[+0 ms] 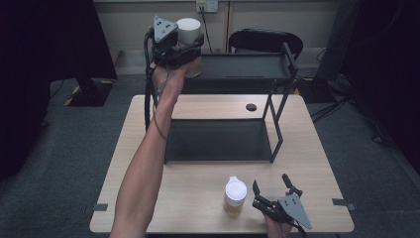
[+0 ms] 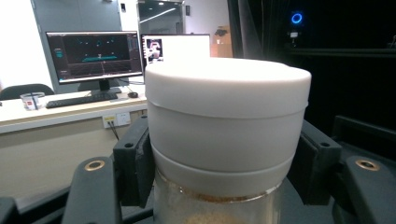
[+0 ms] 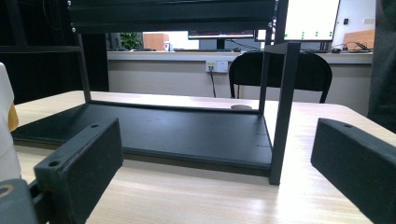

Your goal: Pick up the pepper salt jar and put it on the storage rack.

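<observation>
the left gripper (image 1: 184,47) is raised high at the far left of the black two-tier metal shelf rack (image 1: 277,74), level with the left end of its upper shelf. its jaws are clamped on a clear jar with a wide white screw lid and tan contents (image 1: 188,37). in the left gripper view the black pads (image 2: 136,168) press against both sides of the jar (image 2: 227,135), at and just below the lower edge of the lid. the jar stands upright in the grip, its lid uppermost, with the tan contents showing through the clear wall below the lid. the high view does not settle whether the jar's base rests on the upper shelf or hangs clear of it.

the right gripper (image 1: 271,191) rests low at the near right of the light wooden table (image 1: 317,168), its jaws spread wide with nothing between them. in the right gripper view the two black jaws frame the lower shelf of the rack (image 3: 187,130) and bare table surface (image 3: 196,196).

a second clear jar with a white lid and tan contents (image 1: 235,195) stands upright on the table, just left of the right gripper and apart from its jaws, in front of the rack's lower shelf. a sliver of it shows at the left edge of the right gripper view (image 3: 5,135).
</observation>
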`<state>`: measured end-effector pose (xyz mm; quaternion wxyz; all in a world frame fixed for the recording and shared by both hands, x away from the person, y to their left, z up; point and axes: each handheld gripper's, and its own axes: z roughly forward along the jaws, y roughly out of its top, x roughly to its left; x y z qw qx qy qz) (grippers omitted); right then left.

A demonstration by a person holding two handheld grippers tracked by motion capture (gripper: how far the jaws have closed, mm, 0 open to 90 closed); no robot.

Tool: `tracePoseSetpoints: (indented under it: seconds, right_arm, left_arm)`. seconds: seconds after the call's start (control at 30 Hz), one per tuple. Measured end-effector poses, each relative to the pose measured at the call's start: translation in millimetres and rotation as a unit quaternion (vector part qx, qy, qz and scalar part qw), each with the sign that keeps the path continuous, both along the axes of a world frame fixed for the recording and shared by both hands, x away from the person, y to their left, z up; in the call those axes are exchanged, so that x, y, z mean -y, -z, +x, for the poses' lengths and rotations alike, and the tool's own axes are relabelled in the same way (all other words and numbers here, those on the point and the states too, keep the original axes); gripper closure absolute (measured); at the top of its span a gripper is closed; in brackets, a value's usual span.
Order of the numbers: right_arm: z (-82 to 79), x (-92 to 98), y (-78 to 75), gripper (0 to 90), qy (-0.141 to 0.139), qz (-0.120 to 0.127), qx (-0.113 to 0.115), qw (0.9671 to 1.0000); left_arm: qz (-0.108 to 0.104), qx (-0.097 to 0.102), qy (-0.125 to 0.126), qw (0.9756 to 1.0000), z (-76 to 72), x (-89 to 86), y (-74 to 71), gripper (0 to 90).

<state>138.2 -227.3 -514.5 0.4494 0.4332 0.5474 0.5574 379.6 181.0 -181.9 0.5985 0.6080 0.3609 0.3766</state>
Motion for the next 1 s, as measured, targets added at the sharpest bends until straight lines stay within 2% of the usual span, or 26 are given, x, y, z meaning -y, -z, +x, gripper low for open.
tracePoseSetpoints:
  seconds: [0.07,0.43,0.63,0.8,0.9,1.0]
  right_arm:
    - [0.0,0.0,0.0,0.8,0.000,0.000,0.000,1.0000]
    - [-0.1,-0.1,0.0,0.8,0.000,0.000,0.000,1.0000]
    - [0.0,0.0,0.0,0.8,0.000,0.000,0.000,1.0000]
    - [-0.1,0.0,0.0,0.8,0.000,0.000,0.000,1.0000]
    - [0.0,0.0,0.0,0.8,0.000,0.000,0.000,1.0000]
    - [0.0,0.0,0.0,0.8,0.000,0.000,0.000,1.0000]
  left_arm:
    - [-0.008,-0.004,0.003,1.0000,1.0,-1.3,1.9,34.9]
    - [-0.017,-0.003,0.001,0.9999,1.7,-2.4,6.4,34.9]
    - [-0.011,-0.011,0.003,0.9999,2.0,-3.5,1.7,34.6]
    - [-0.017,-0.012,0.003,0.9998,1.9,-3.1,3.1,34.1]
    - [-0.029,-0.019,0.003,0.9994,2.3,-4.3,3.4,30.9]
    - [-0.027,-0.009,0.002,0.9996,0.6,-3.6,6.6,24.9]
